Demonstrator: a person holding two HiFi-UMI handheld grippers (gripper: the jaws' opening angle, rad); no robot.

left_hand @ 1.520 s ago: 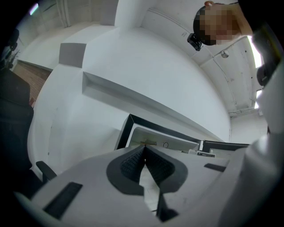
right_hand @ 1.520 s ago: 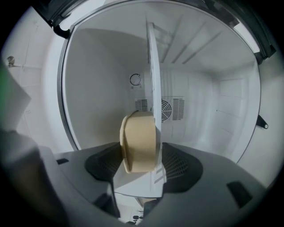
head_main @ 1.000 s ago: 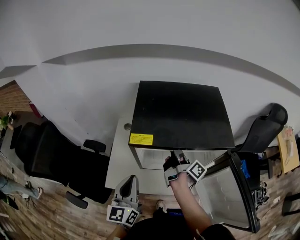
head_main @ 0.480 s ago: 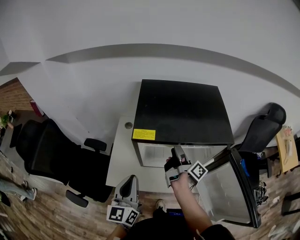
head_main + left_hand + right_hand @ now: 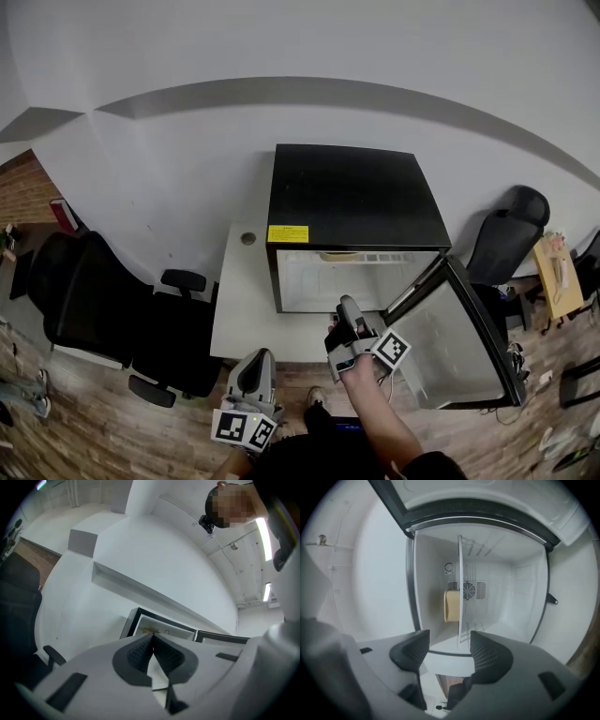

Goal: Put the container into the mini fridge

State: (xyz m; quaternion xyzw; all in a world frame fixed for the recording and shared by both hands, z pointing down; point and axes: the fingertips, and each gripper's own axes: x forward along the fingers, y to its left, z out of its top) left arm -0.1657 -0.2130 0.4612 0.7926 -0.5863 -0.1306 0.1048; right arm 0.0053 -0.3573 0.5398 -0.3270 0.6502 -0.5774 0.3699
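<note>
Against the far wall, black mini fridge (image 5: 356,202) on a white platform (image 5: 246,314), door (image 5: 464,342) open wide to the right. Inside, deep at the back and just beside the wire shelf (image 5: 460,588), tan container (image 5: 451,605), free of both tongs. Right gripper (image 5: 346,311) in front of the open cabinet, jaws parted with nothing between them, container well beyond, farther in. Left gripper (image 5: 255,367) nearer and to the left, jaws pressed together, empty, well apart from the container.
</note>
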